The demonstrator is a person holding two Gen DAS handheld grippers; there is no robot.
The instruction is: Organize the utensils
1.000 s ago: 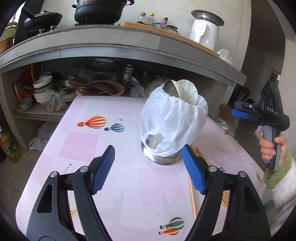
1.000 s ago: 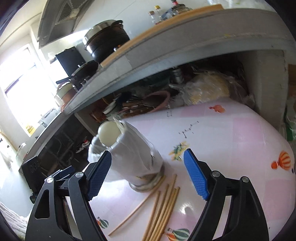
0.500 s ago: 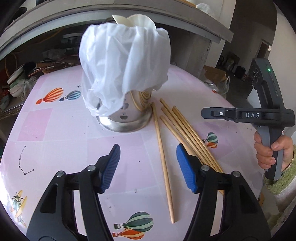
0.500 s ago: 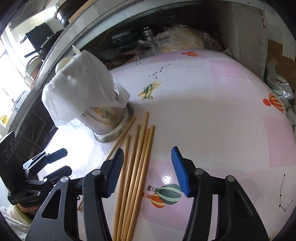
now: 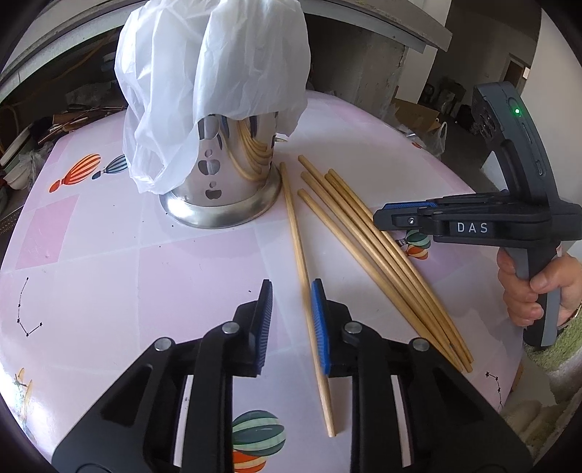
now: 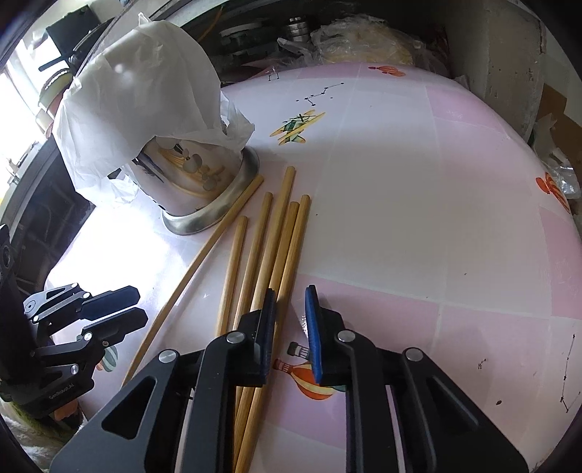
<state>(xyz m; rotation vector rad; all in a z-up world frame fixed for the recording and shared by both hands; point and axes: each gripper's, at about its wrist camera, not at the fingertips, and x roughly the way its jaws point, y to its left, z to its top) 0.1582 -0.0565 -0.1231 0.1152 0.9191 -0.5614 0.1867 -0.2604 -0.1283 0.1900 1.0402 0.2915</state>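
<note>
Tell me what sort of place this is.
Likely a home kitchen: a steel utensil holder under a plastic bag, wooden chopsticks on a pink balloon-print table, and stacked cookware on a shelf behind.

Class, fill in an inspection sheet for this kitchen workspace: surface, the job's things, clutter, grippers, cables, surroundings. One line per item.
Surface: pink tablecloth with balloon prints, a few dark specks.
Job's things: six wooden chopsticks lie flat; a lone chopstick lies apart from a bundle of five. The steel utensil holder stands upright, with a white plastic bag draped over its top.
Clutter: nothing seen on the table besides these.
Grippers: left gripper narrowly open, straddling the lone chopstick; right gripper narrowly open, holding nothing, at the bundle's right edge.
Cables: nothing seen.
Surroundings: crowded shelf behind the table, under a counter.
</note>
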